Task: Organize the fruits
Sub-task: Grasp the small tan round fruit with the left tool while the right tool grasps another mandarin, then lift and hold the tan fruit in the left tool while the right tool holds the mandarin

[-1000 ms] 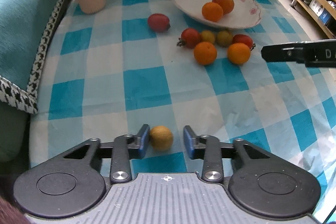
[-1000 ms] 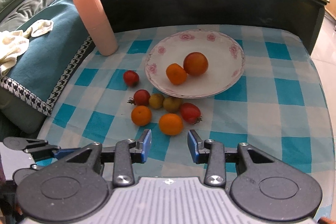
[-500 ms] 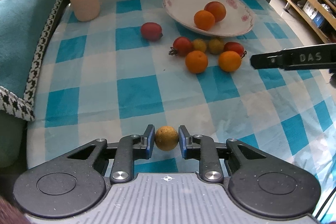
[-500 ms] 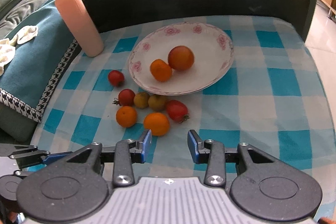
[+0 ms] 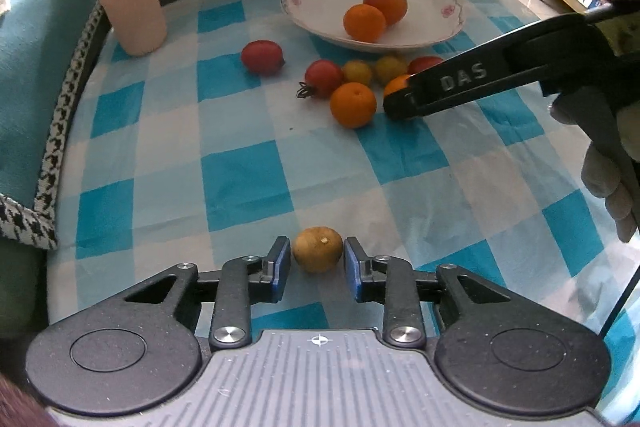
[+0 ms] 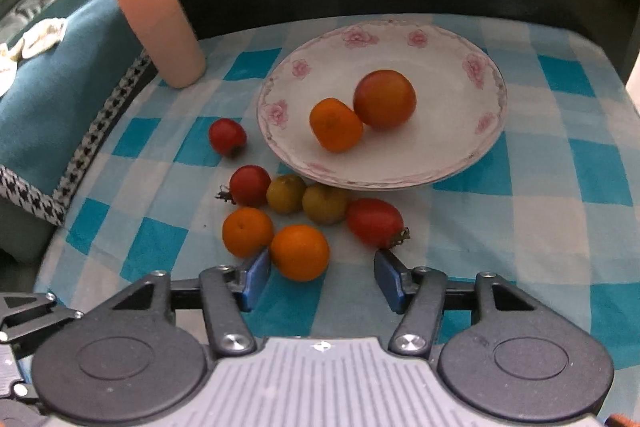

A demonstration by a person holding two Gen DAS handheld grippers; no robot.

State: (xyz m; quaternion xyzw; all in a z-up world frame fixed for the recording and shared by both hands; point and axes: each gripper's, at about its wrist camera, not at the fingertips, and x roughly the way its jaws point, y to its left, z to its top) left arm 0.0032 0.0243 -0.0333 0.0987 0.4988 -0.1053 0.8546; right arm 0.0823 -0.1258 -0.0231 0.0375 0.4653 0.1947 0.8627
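Fruits mostly wait outside the plate point(image 6: 486, 151). Left gripper point(image 5: 316, 264) fingers stand narrowly parted around a brownish fruit point(image 5: 318, 254), contact unclear. Right gripper point(image 6: 322, 277) fingers gape wide beside an orange point(image 6: 300, 251). Two fruits sit plated at twelve o'clock; about eight remain on the checked worktop point(image 6: 560, 227).

Low table under a blue-and-white checked cloth point(image 6: 540, 219). White floral-rimmed plate point(image 6: 452, 163) sits toward the far edge. Left of the plate: upright pink ribbed cylinder point(image 6: 154, 13). Just in front of the plate: 3 red tomatoes, 2 yellow-green fruits, 2 oranges. Well nearer: 1 brownish round fruit point(image 5: 318, 254).
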